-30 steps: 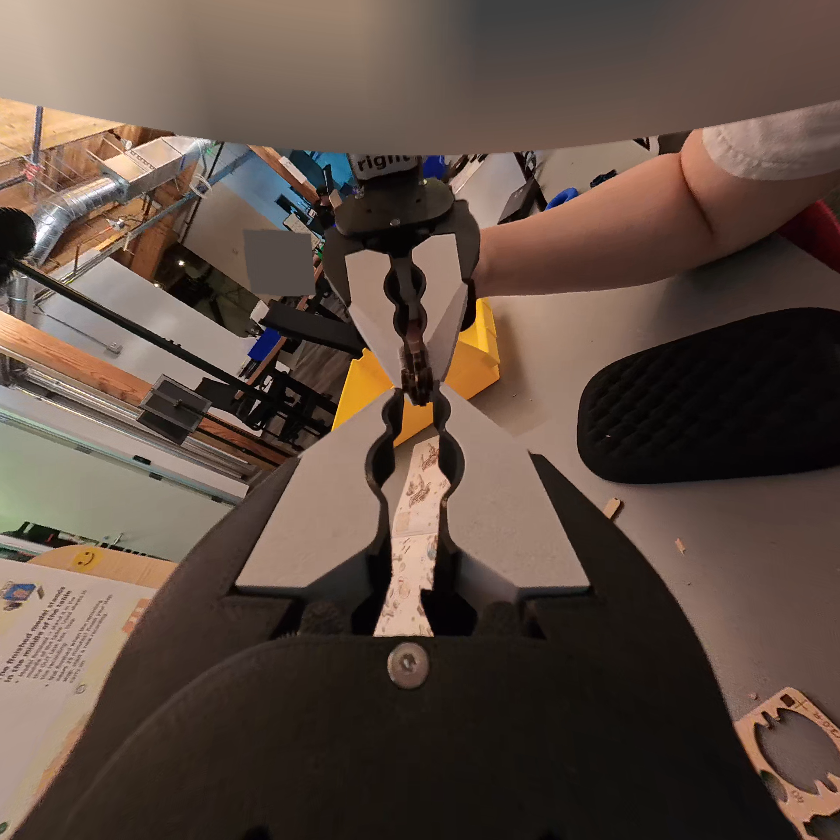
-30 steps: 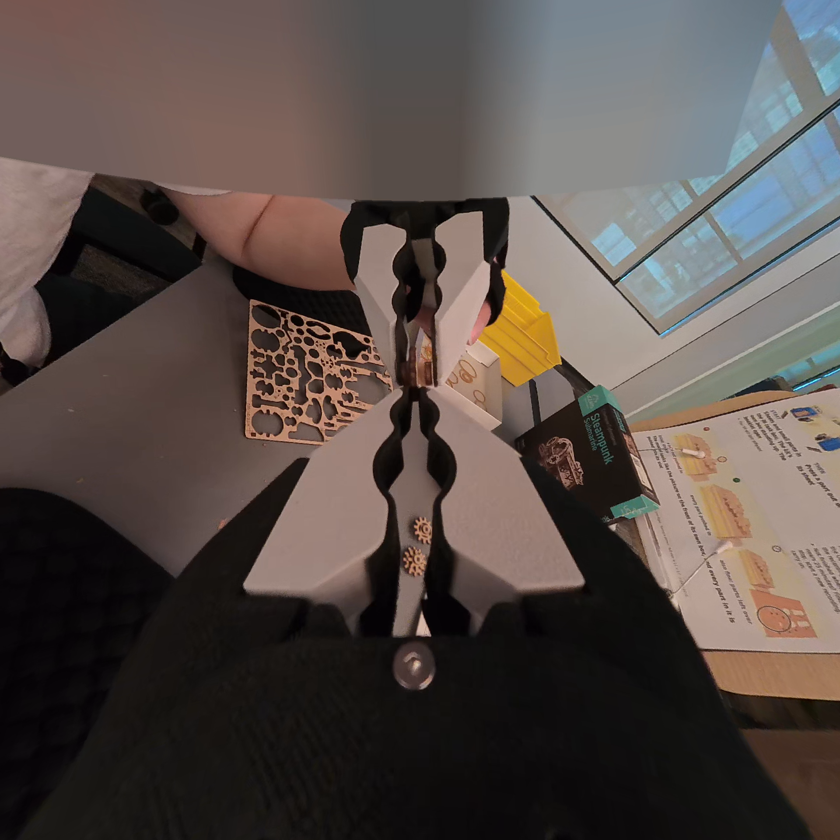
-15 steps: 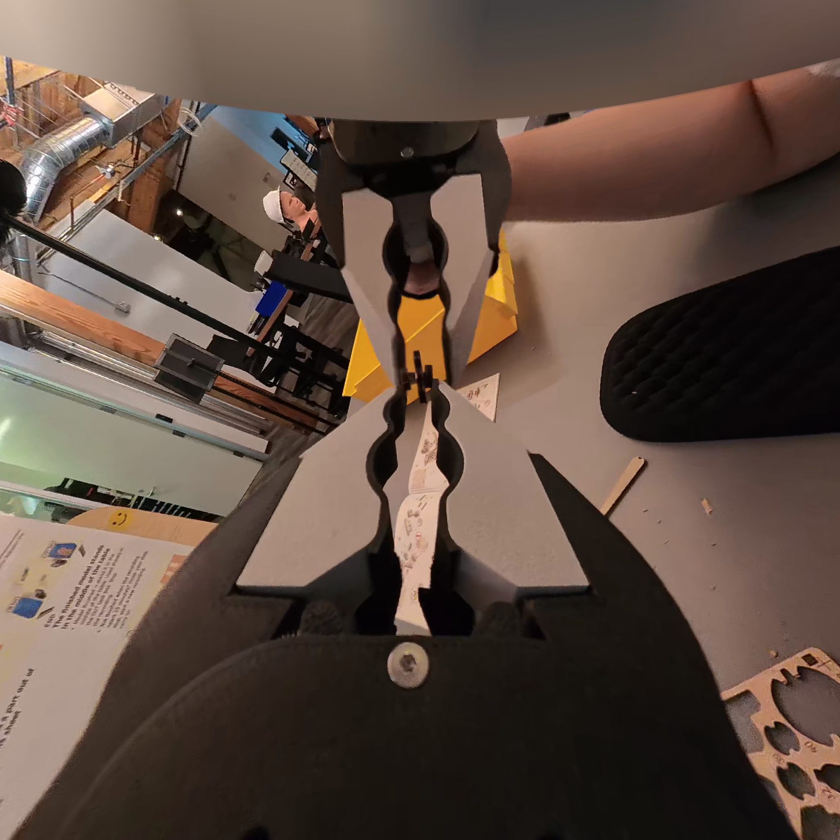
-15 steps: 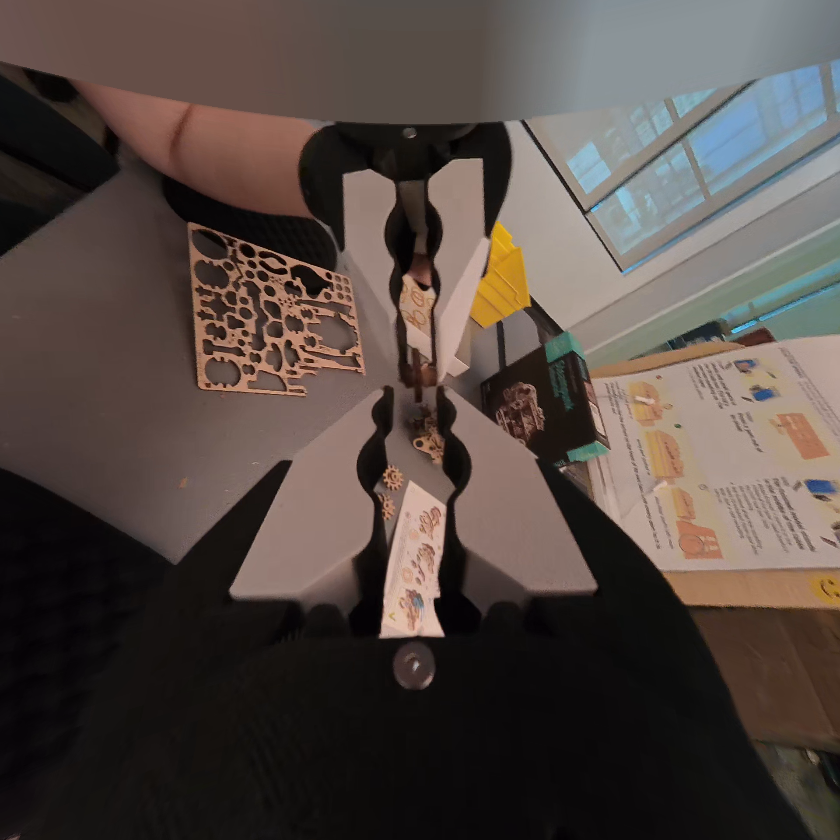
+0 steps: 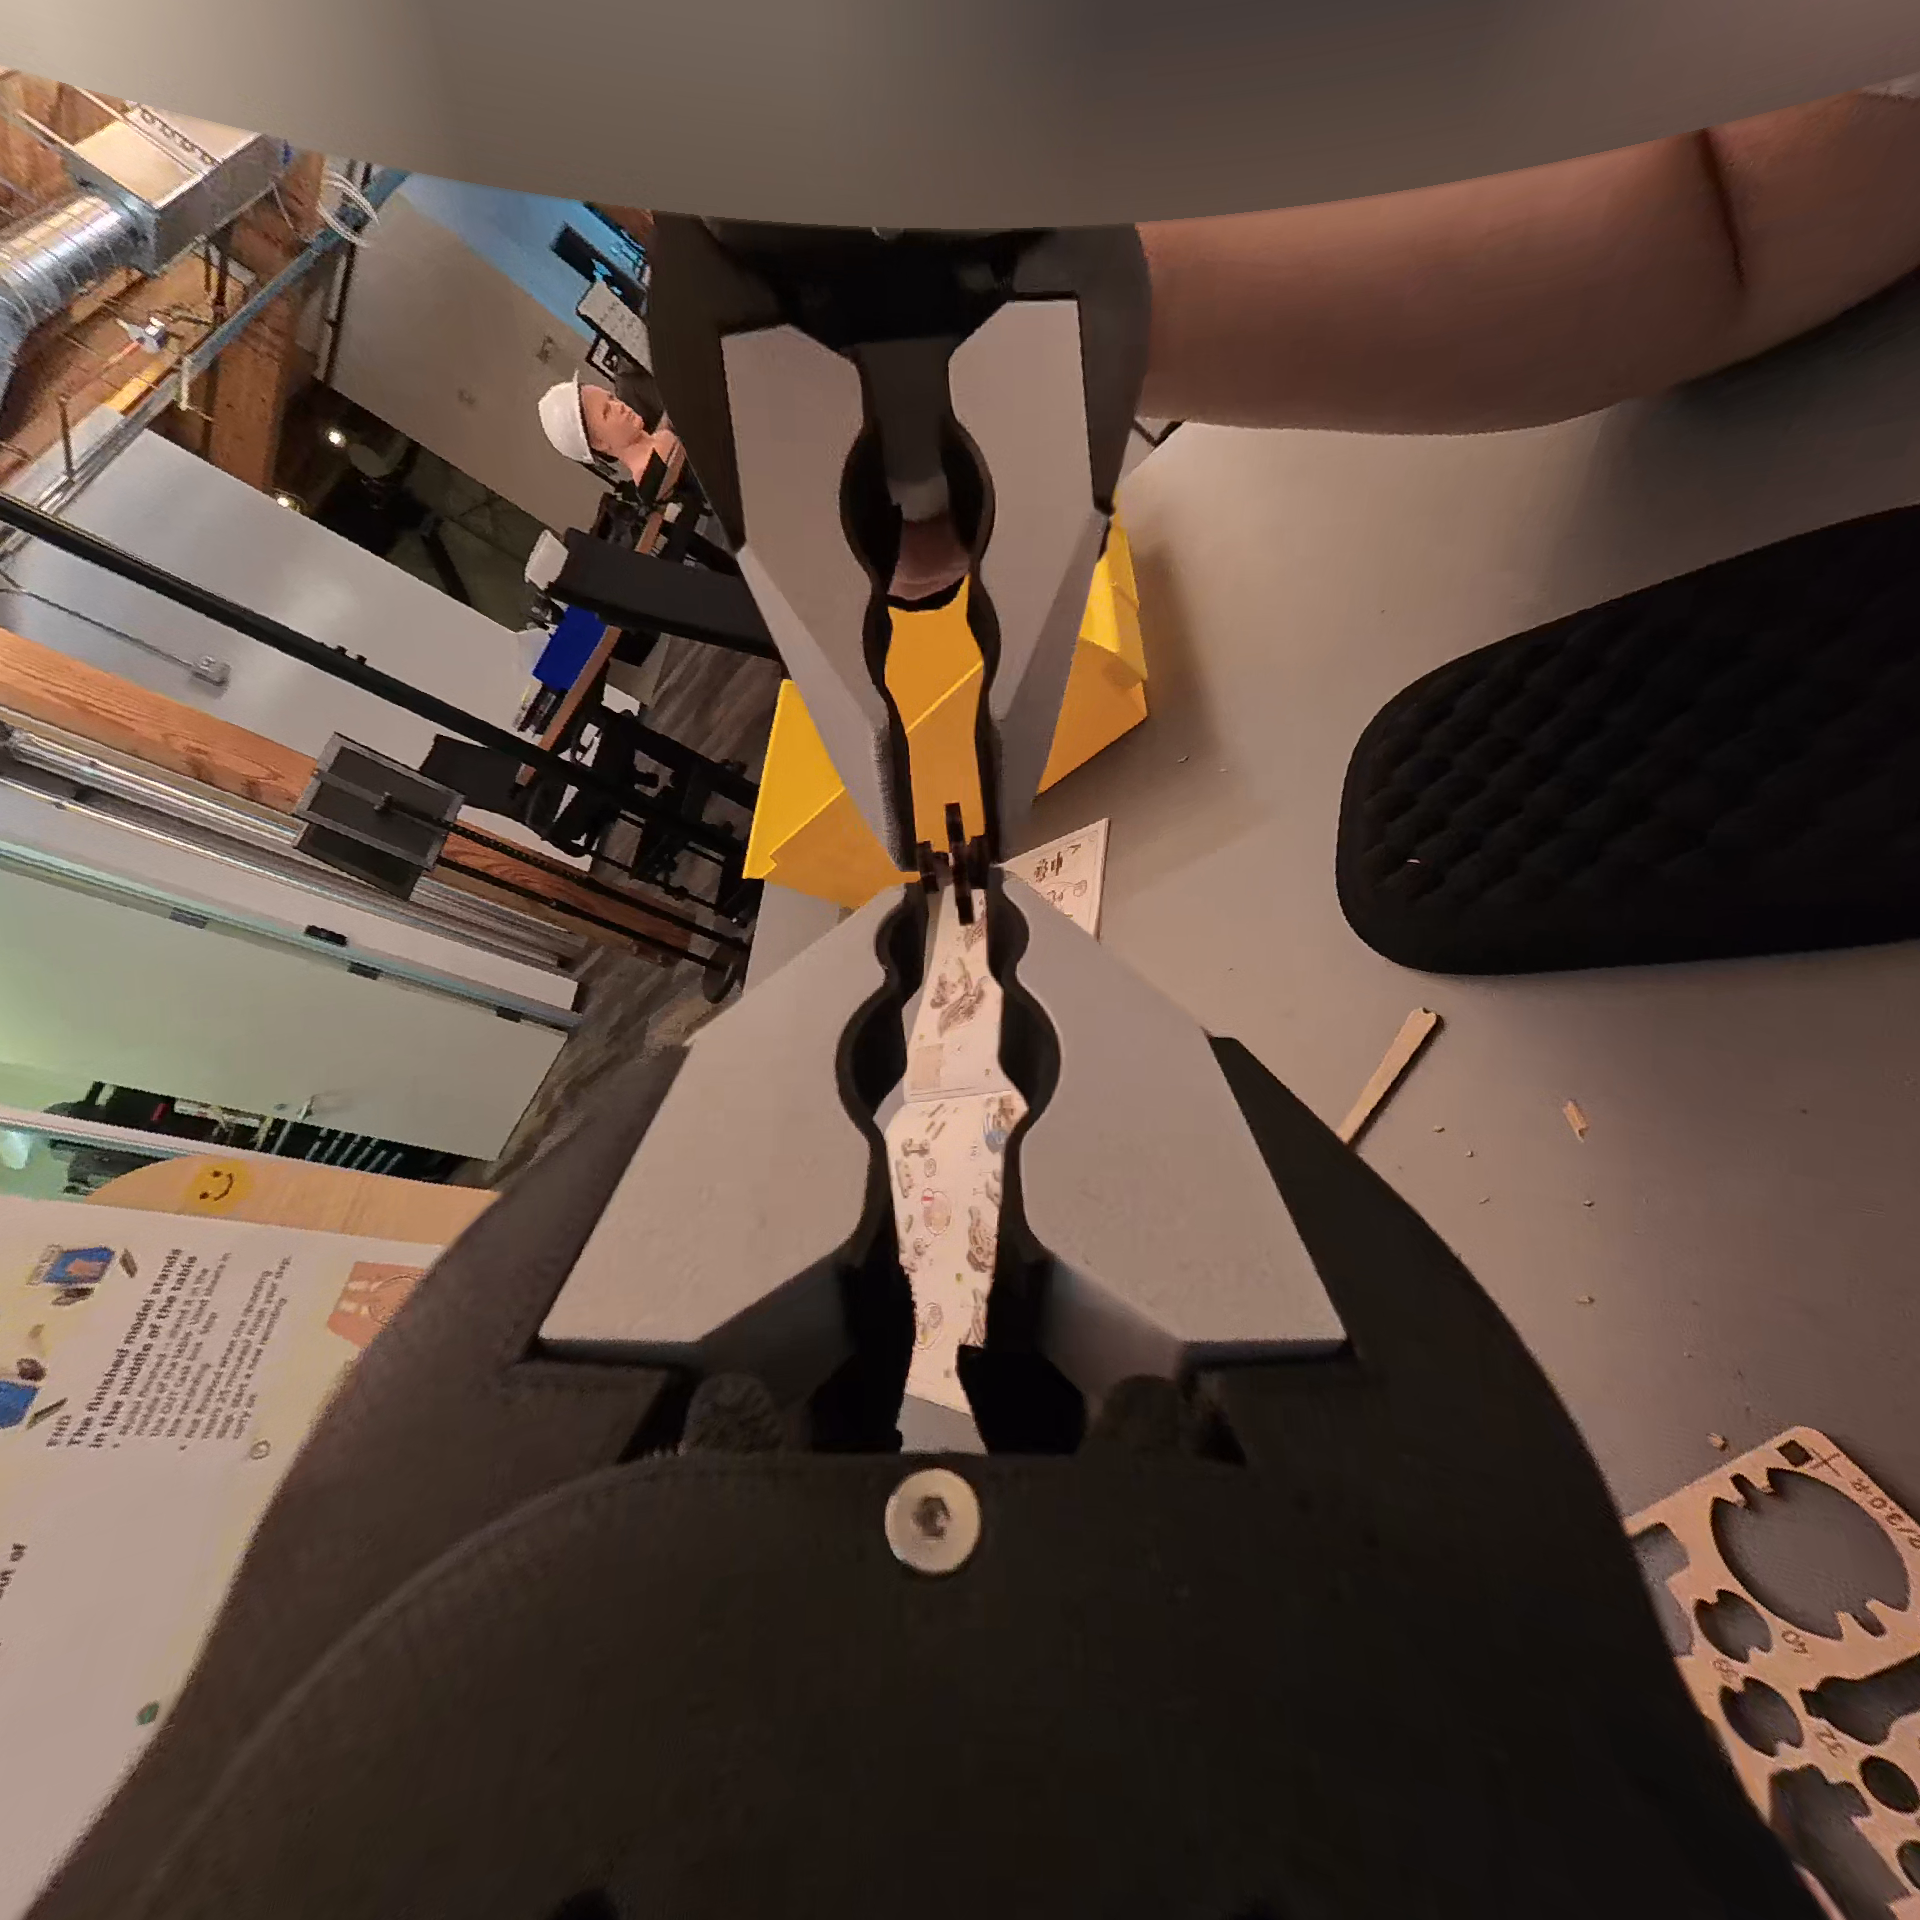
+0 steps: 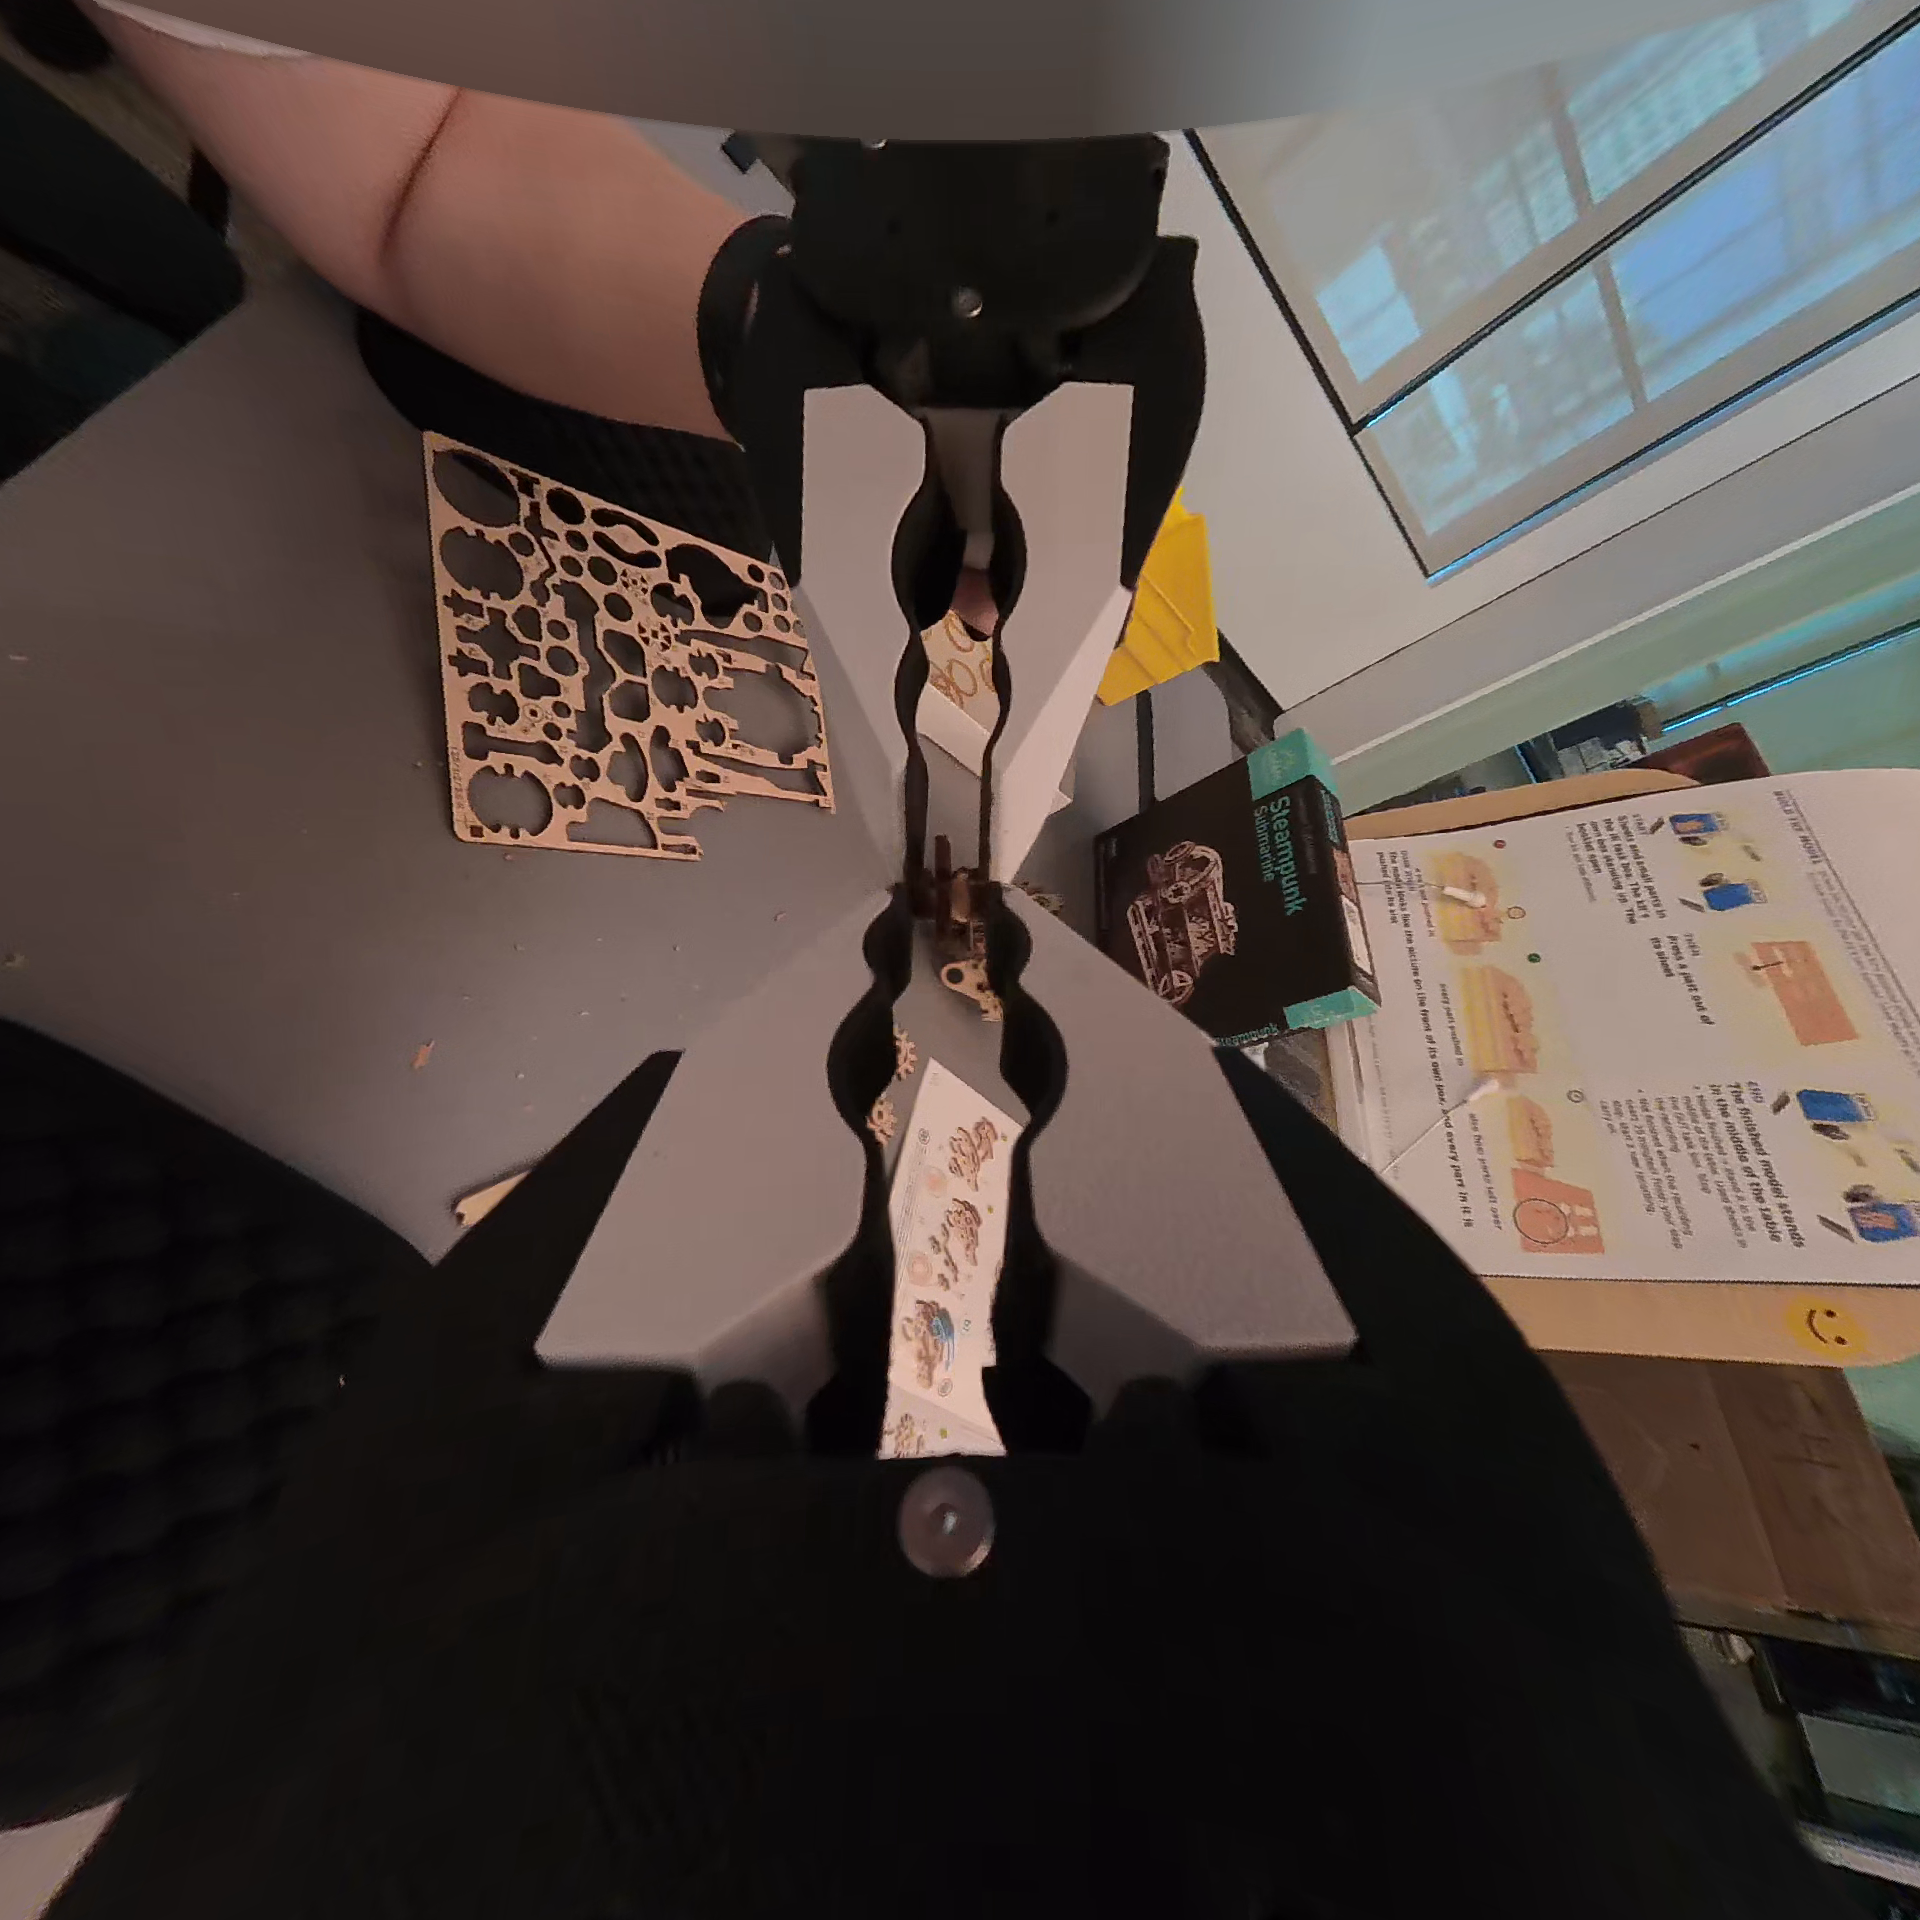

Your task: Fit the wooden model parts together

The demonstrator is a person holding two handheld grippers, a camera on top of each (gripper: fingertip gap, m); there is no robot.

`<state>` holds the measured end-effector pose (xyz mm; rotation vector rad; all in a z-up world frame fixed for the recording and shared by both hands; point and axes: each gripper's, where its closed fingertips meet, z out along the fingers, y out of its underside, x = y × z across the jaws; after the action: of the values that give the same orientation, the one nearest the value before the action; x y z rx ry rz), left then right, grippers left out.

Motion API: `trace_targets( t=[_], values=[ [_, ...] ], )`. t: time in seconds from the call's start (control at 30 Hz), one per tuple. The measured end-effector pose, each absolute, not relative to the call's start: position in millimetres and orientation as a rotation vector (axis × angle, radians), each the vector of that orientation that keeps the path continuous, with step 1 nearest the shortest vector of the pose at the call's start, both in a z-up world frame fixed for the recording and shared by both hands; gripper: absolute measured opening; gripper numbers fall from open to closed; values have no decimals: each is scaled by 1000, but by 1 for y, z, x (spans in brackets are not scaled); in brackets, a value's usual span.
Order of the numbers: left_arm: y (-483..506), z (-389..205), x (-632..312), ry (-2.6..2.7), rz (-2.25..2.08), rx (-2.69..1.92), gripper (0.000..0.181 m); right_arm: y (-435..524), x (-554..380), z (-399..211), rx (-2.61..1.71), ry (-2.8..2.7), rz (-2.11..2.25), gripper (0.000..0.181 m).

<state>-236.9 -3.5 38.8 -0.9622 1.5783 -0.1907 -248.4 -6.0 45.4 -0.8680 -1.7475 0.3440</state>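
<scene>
In the left wrist view my left gripper (image 5: 951, 896) is shut on a small dark wooden part (image 5: 961, 891). The right gripper (image 5: 948, 831) comes in from above, tip to tip with it. Its jaws are shut on another small wooden part (image 5: 951, 826), and the two parts touch. In the right wrist view my right gripper (image 6: 951, 906) holds its wooden part (image 6: 966, 894) against the left gripper (image 6: 948, 844) opposite. A loose wooden piece (image 6: 971, 977) and small gears (image 6: 902, 1049) lie on the table below.
A punched-out wooden sheet (image 6: 623, 665) (image 5: 1808, 1662) lies on the grey table (image 6: 260, 883). There is also a black box (image 6: 1236, 894), a large instruction sheet (image 6: 1621, 1039) (image 5: 135, 1403), a small leaflet (image 5: 956, 1143), a yellow bin (image 5: 935, 727), a black padded mat (image 5: 1662, 748) and a wooden stick (image 5: 1387, 1070). Less than 4 cm separates the two grippers' tips.
The two grippers have closed in tip to tip and tilted down over the table. The two held parts now meet between the tips.
</scene>
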Motion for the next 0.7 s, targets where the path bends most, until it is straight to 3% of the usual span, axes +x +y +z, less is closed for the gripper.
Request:
trace_targets(
  t=[0.7],
  values=[
    [-2, 34, -239, 1600, -140, -942, 10, -3, -251, 38, -897, -1747, 382, 11]
  ],
)
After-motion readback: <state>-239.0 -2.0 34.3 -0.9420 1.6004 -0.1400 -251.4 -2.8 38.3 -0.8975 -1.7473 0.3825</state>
